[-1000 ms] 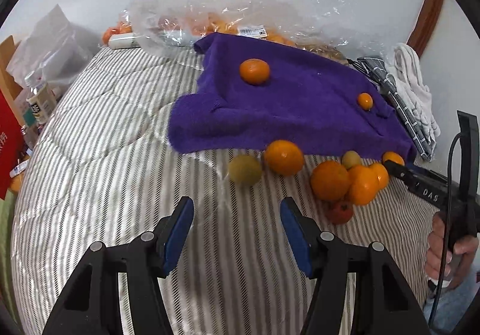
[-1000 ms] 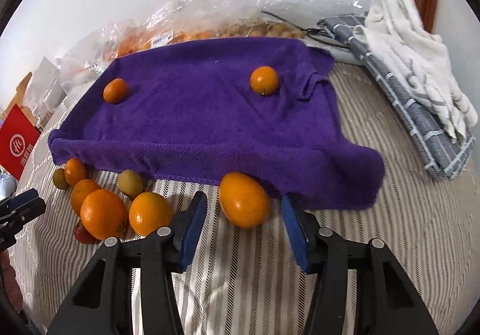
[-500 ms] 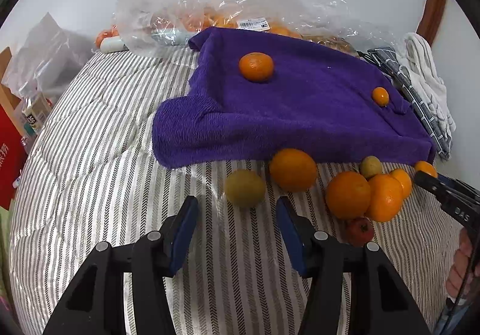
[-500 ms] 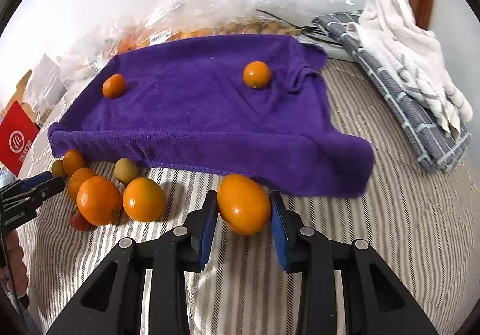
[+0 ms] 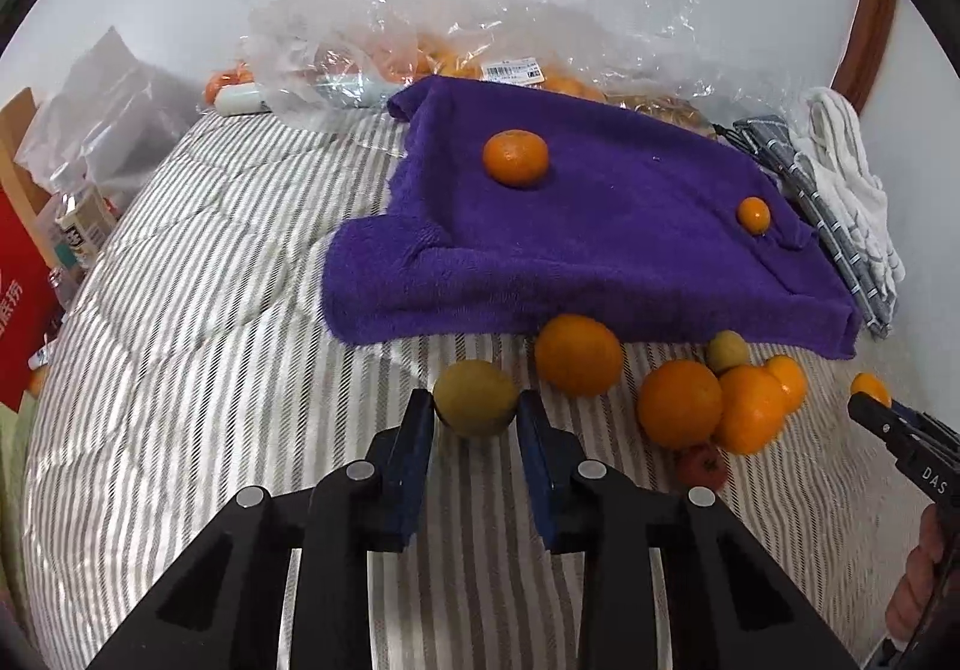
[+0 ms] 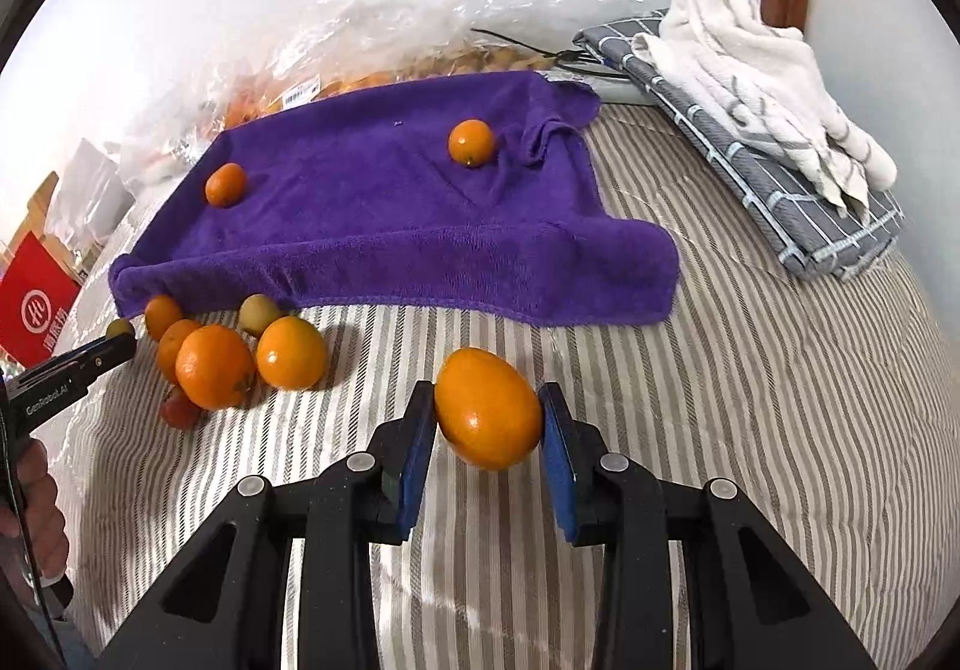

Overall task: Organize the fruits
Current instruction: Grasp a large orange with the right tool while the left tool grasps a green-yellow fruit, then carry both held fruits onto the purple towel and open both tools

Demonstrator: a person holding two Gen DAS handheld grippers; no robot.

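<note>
My left gripper [image 5: 474, 418] is shut on a yellow-green fruit [image 5: 475, 397] on the striped bedcover [image 5: 210, 310]. My right gripper [image 6: 487, 424] is shut on a large orange [image 6: 489, 409] and holds it just above the cover. A purple towel [image 5: 600, 226] lies behind, with a mandarin [image 5: 516, 158] and a small orange [image 5: 753, 215] on it. A cluster of oranges [image 5: 714, 406], a small green fruit [image 5: 727, 350] and a small red fruit [image 5: 699, 466] sit in front of the towel's edge. The same cluster [image 6: 222, 364] shows in the right wrist view.
Clear plastic bags of fruit [image 5: 480, 51] lie along the wall behind the towel. Folded grey and white cloths [image 6: 768, 129] lie at the right. A red box [image 5: 18, 328], a bottle [image 5: 78, 232] and a bag [image 5: 108, 111] stand at the left edge.
Both grippers moved forward and closed. The left one closed on the yellow-green fruit. The right one closed on the large orange and lifted it slightly.
</note>
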